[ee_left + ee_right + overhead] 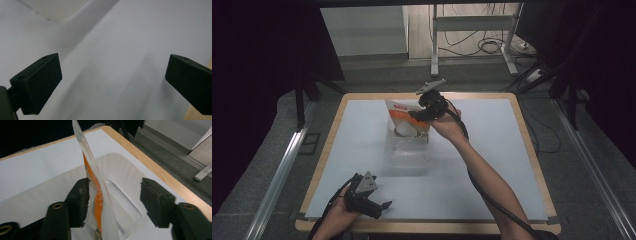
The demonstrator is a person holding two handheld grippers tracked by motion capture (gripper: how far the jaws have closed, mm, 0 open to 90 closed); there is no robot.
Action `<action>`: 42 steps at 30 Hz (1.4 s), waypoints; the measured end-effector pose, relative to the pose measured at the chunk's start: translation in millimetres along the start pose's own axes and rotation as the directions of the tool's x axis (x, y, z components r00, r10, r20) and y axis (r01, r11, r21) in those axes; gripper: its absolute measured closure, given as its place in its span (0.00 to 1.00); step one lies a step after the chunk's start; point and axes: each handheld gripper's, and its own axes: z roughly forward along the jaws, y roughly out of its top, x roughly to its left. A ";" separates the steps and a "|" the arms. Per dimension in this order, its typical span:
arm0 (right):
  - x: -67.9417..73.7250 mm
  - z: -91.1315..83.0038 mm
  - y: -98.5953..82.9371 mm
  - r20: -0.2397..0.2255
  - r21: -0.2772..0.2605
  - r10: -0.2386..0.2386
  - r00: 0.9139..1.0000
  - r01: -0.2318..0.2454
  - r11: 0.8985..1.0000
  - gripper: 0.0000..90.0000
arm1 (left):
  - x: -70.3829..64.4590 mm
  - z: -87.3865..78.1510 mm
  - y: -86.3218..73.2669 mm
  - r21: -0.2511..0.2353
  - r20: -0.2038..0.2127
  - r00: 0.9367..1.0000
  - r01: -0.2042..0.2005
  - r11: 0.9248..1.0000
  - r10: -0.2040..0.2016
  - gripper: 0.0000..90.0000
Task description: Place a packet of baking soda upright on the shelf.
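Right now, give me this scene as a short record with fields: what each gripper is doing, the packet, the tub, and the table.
right gripper: open, jaws either side of the packet
packet: orange and white, standing on edge in the tub, its top above the rim
tub: clear plastic, mid-table
left gripper: open, holding nothing, low over the near left of the table
table: white top, wooden edge

Both grippers are chunky black plastic, the left gripper (382, 205) and right gripper (414, 116) each topped with a grey three-cornered plate and trailing a black cable. Jaw pads are blocky with small screw holes, brass-ringed on the right one, whose pads look chewed up. Forearms are bare, no sleeves.
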 end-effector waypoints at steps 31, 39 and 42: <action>4.3 -16.4 -16.5 -0.014 0.011 0.009 1.000 -0.009 1.000 0.14 | 1.8 -1.2 -0.6 -0.012 -0.007 1.000 0.023 1.000 -0.023 0.01; 2.2 -24.1 -23.7 -0.010 0.002 0.019 1.000 -0.019 1.000 0.11 | 1.7 -1.0 -0.5 -0.009 -0.015 1.000 0.026 1.000 -0.026 0.01; 2.2 -28.1 -26.5 -0.008 0.001 0.023 1.000 -0.023 1.000 0.10 | 1.8 -0.8 -0.4 -0.006 -0.019 0.999 0.029 1.000 -0.029 0.01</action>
